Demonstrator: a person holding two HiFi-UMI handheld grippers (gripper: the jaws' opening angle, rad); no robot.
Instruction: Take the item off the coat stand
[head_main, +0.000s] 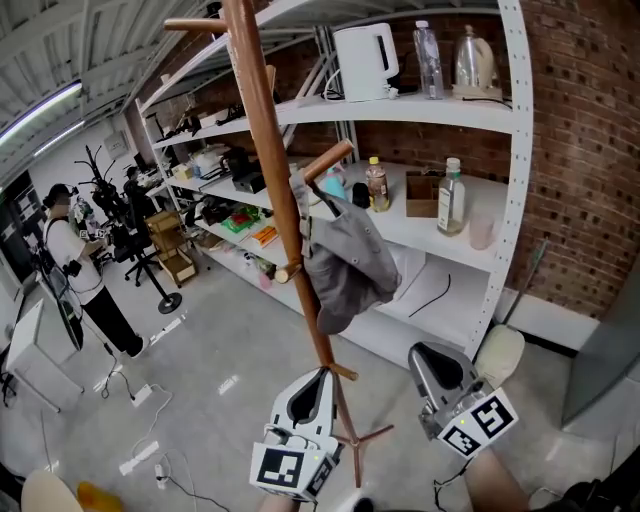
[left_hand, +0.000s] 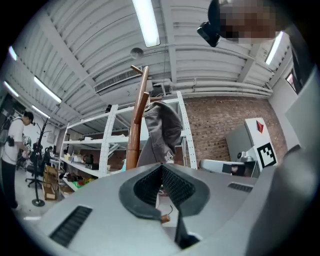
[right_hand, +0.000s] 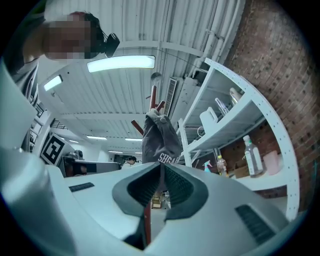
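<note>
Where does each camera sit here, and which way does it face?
Head view: worn by the person, looking down at the stand, garment, left gripper, right gripper, a forearm.
Left gripper view: on the left gripper, facing up along its shut jaws; the person's head shows.
Right gripper view: on the right gripper, facing up along shut jaws; head shows too.
Shared: all see the garment on the stand.
</note>
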